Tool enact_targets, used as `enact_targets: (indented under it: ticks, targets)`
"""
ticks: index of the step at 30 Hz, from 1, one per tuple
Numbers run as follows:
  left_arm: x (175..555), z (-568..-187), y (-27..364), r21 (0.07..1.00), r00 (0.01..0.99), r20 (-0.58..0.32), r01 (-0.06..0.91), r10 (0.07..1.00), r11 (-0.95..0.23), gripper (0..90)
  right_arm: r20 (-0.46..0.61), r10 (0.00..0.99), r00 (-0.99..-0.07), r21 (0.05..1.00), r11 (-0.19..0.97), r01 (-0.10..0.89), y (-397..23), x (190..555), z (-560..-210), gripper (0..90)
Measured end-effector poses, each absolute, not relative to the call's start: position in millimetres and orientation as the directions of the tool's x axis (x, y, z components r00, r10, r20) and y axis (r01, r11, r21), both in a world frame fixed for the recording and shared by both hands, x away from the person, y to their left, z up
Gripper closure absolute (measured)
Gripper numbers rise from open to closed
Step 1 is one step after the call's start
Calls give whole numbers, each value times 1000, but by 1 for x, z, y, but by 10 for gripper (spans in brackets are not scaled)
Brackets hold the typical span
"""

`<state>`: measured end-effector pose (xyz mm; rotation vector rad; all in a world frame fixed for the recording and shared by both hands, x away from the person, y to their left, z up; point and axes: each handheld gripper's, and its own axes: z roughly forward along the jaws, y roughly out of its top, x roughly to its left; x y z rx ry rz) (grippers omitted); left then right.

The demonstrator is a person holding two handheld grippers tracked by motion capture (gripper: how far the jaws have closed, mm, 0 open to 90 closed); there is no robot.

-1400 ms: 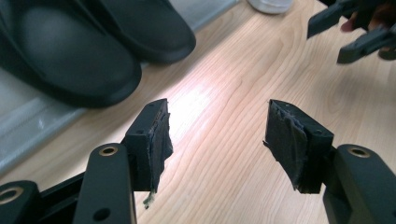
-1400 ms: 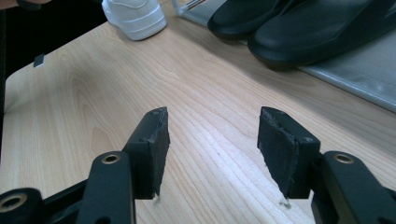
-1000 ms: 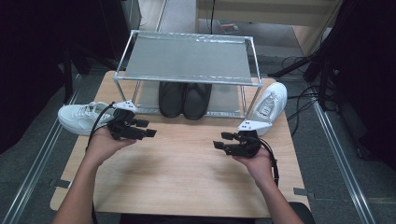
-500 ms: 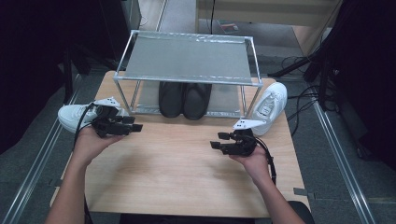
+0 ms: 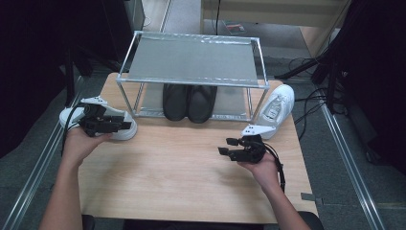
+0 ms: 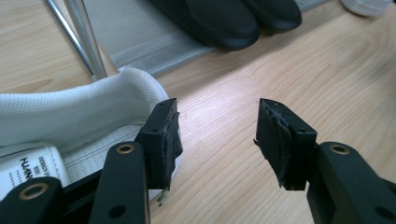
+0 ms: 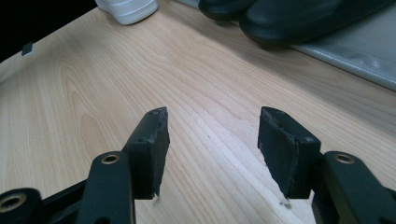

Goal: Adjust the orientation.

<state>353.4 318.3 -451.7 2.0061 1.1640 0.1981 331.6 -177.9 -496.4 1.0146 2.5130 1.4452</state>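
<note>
- The high view looks forward and down from above the person's edge of the wooden table (image 5: 182, 177), taking in the whole top, the metal rack (image 5: 191, 62) at the far edge, and the floor beyond.
- The left gripper view sits low and close at the table's left edge, facing across the white shoe (image 6: 70, 116) toward the rack's base.
- The right gripper view sits low near the right side, facing across bare wood.
- Both gripper views share the black shoes (image 6: 224, 18) under the rack, also seen from above (image 5: 189, 100).
</note>
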Motion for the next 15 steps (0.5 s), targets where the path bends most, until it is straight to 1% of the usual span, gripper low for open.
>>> enact_targets:
  ticks: [4, 7, 13, 15]
  targets:
    - [353, -444, 323, 704, 551, -230, 663, 802, -254, 495, 247, 581, -775, 798, 333, 503, -183, 329, -496, 448]
    - [359, -448, 325, 687, 528, -226, 682, 819, -250, 497, 245, 592, -768, 795, 332, 509, -187, 326, -497, 448]
    - [377, -473, 318, 651, 515, -229, 712, 826, -264, 525, 241, 604, -760, 795, 326, 511, -190, 321, -498, 448]
    - [384, -484, 316, 624, 509, -234, 732, 828, -274, 572, 245, 613, -751, 793, 320, 519, -192, 320, -498, 448]
